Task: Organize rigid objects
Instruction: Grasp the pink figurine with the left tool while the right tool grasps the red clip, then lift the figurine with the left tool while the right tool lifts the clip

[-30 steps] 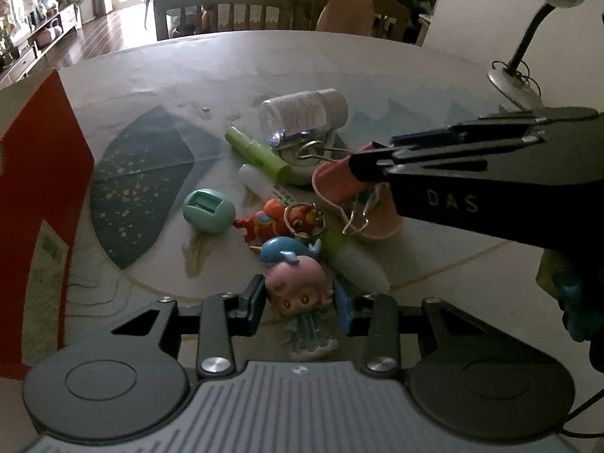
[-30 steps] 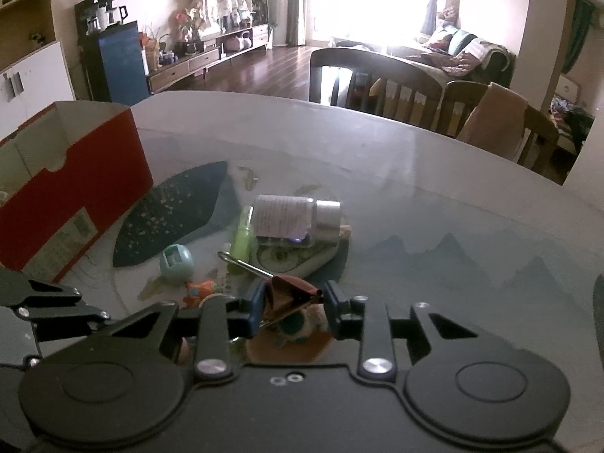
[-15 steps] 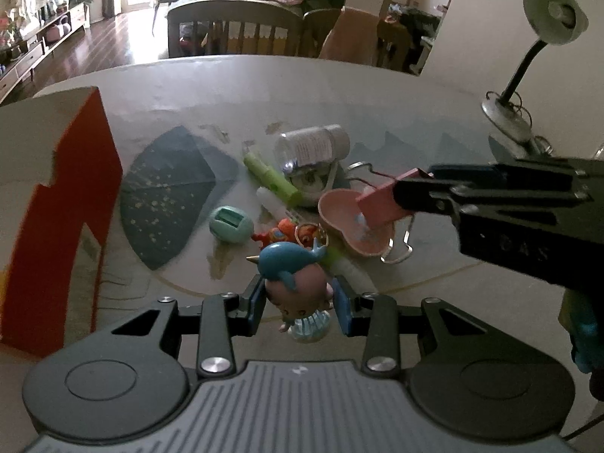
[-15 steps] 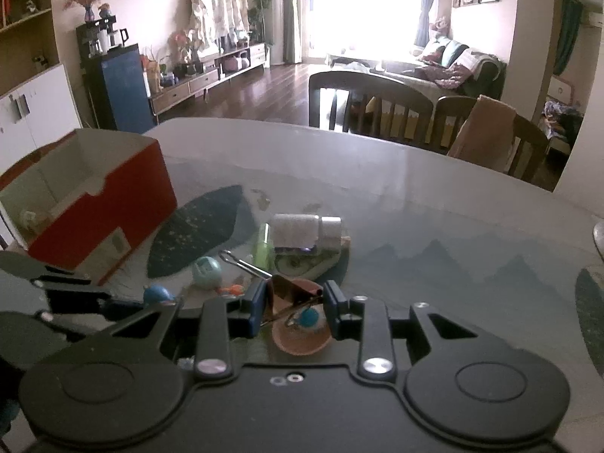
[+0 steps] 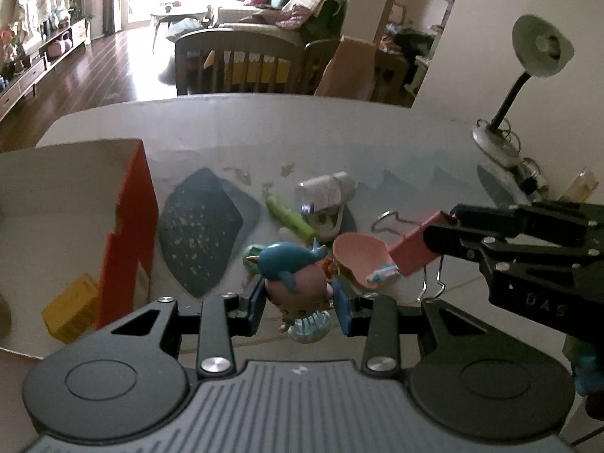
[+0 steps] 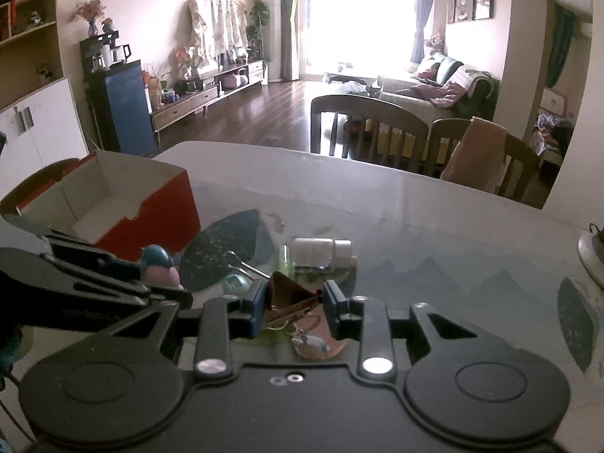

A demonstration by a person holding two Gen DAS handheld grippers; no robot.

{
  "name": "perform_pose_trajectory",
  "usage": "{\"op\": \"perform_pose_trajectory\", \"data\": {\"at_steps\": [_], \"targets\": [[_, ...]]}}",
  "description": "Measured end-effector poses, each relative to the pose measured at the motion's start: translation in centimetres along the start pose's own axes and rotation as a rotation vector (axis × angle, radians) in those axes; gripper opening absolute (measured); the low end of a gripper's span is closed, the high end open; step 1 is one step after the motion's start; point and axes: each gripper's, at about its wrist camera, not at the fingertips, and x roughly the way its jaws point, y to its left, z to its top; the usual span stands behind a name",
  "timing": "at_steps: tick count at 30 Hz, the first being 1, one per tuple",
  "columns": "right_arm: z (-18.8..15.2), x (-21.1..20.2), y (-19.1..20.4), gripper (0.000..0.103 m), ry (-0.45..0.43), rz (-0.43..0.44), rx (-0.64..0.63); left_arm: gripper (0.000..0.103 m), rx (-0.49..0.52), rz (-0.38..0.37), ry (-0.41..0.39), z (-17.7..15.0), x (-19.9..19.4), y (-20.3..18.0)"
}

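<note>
At the far left of the left wrist view stands the red cardboard box (image 5: 130, 234), open at the top, with a yellow block (image 5: 70, 311) lying inside on its pale floor. Right of the box, the glass-topped table (image 5: 377, 136) carries a dark blue leaf-shaped patch (image 5: 200, 232) printed on its cloth.

The left gripper (image 5: 300, 302) is clenched on a small doll figure (image 5: 302, 290) with a pink head and a blue whale on top; the blue pads press on either side of the head and the figure hangs clear of the table. Behind it lie a green tube (image 5: 288, 217), a white bottle (image 5: 326, 190) on its side across a white oval gadget (image 5: 324, 221), and a pink bowl (image 5: 360, 260) with a small blue-and-white item at its rim.

Further right, the right gripper (image 5: 439, 226) reaches in from the side, grasping a large pink binder clip (image 5: 411, 253) whose wire handles dangle below it. A desk lamp (image 5: 528, 75) stands at the table's far right edge.

In the right wrist view the box (image 6: 147, 211) sits at the left, the left gripper (image 6: 166, 283) with the doll (image 6: 160, 266) beside it, and the right gripper (image 6: 294, 302) holds the clip (image 6: 288, 294) between its pads above the bowl (image 6: 317, 339). A teal egg-shaped toy (image 6: 234, 283) lies just left of it, with the bottle (image 6: 321, 251) beyond.
</note>
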Motion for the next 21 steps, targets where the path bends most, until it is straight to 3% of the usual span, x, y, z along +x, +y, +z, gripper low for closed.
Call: {"op": "perform_pose_trajectory", "data": {"at_steps": [8,16,21], "targets": [[0.1,-1.2,2.0,0.031,-0.011,-0.017,0.017,0.037,-0.002,-0.029,-0.012,-0.2,-1.8,1.9],[2.9,-2.8,3.0,0.030,-0.068,0.007,0.067,0.037,0.002,-0.054,-0.026,-0.5,-3.6,3.9],[3.0,-1.9,3.6,0.030,-0.031,0.004,0.080,0.037,0.003,-0.057,-0.053,-0.3,-5.0,5.3]]}}
